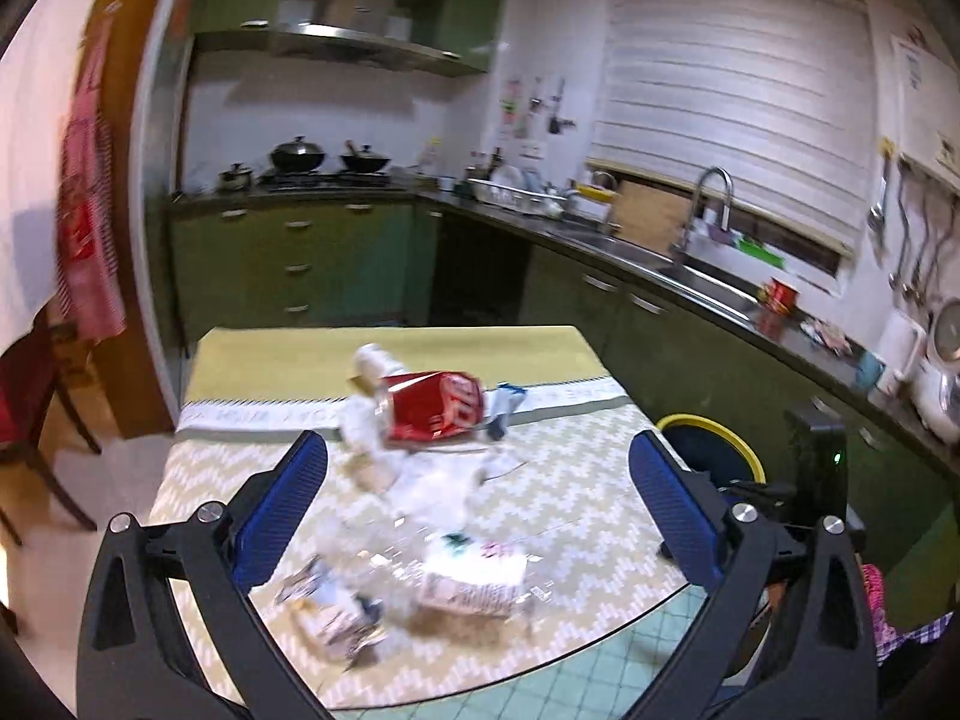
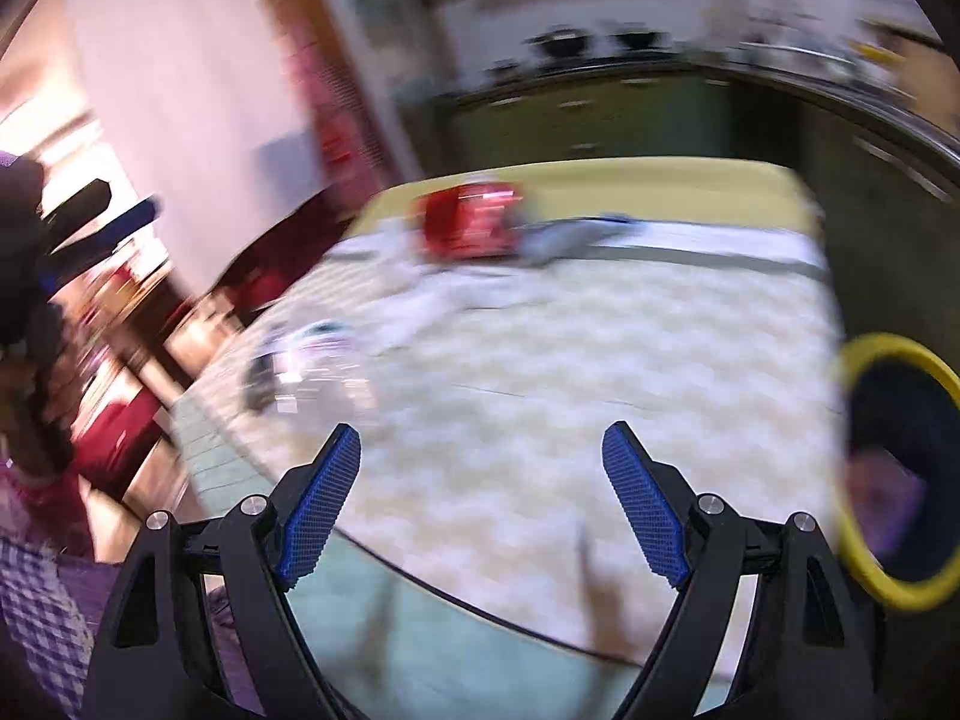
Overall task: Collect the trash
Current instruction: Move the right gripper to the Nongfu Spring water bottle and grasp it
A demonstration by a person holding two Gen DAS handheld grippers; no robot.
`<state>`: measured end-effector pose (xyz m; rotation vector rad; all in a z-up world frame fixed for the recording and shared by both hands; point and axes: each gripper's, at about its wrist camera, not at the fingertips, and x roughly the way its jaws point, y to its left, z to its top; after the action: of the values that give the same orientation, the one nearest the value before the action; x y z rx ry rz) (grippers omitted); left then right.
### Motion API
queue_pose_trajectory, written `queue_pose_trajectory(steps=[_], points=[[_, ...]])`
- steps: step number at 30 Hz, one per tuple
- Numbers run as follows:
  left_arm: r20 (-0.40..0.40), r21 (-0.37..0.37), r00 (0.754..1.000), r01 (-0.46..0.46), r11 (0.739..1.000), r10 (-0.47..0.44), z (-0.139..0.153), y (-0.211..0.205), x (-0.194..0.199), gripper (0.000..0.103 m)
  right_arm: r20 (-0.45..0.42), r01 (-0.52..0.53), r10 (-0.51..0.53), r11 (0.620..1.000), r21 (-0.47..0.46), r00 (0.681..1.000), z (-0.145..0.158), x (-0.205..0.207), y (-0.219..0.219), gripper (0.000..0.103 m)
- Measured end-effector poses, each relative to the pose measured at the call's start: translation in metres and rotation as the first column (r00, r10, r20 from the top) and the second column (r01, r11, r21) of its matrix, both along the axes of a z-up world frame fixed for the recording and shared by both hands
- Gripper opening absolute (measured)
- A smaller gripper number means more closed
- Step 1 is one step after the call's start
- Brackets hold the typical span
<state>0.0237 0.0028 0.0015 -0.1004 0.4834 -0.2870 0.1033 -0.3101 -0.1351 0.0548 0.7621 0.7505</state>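
Note:
A pile of trash lies on the table (image 1: 576, 504): a crushed red soda can (image 1: 435, 405), crumpled white paper (image 1: 432, 480), a clear plastic bottle (image 1: 456, 576) and torn wrappers (image 1: 336, 606). My left gripper (image 1: 477, 462) is open and empty above the pile, its jaws to either side. My right gripper (image 2: 483, 450) is open and empty above the table's near edge (image 2: 540, 480); its view is blurred. The red can (image 2: 468, 225) and bottle (image 2: 306, 366) show at its far left. A dark bin with a yellow rim (image 2: 894, 468) stands right of the table, also in the left wrist view (image 1: 714, 444).
A kitchen counter with a sink (image 1: 690, 264) and stove (image 1: 324, 177) runs behind and to the right. A wooden chair (image 1: 36, 420) stands left of the table. A black device (image 1: 819, 462) is beside the bin.

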Motion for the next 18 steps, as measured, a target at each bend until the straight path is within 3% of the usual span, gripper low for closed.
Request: queue_pose_trajectory(steps=[4,7,18], points=[[-0.004,-0.014,1.0,-0.023,1.0,0.023,-0.004,0.017,-0.006,0.096,0.056,-0.158,0.159,0.987,-0.018,0.986,0.0,-0.001,0.059,0.083],[-0.002,-0.022,1.0,-0.026,0.999,0.026,-0.007,0.023,-0.009,0.096,0.073,-0.217,0.22,0.975,-0.052,0.973,-0.001,0.006,0.093,0.087],[-0.027,-0.074,0.998,-0.066,0.995,0.065,-0.022,0.05,-0.01,0.096,-0.064,-0.345,0.339,0.923,-0.169,0.939,-0.029,0.049,0.151,0.087]])
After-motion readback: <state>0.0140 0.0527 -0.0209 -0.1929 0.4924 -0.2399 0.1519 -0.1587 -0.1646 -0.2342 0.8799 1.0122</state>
